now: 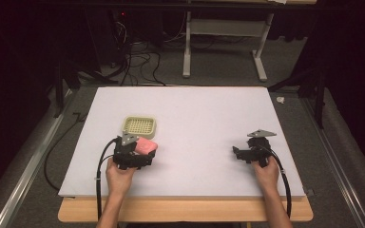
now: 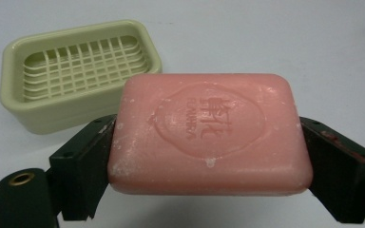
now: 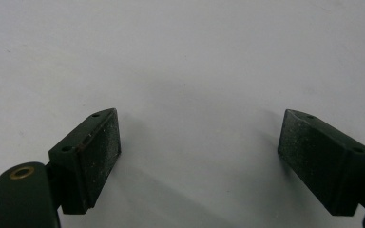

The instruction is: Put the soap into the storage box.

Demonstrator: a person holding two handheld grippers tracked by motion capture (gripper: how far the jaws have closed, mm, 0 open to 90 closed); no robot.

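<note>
Firmly, left tongs clamp pink soap; right tongs gape.

pink soap bar, pale green grid-patterned soap dish, black tongs

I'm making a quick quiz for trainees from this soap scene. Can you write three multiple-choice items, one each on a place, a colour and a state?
1. Where is the soap dish?
A. Just beyond the left gripper
B. Beside the right gripper
C. On the floor

2. What colour is the soap bar?
A. Blue
B. Pink
C. White

3. How are the right gripper's jaws?
A. Shut on the soap
B. Shut on the dish
C. Open, holding nothing

Answers:
1 A, the high view shows it just ahead of the left gripper.
2 B, the left gripper view shows it pink.
3 C, the right gripper view shows bare table between the jaws.
</note>
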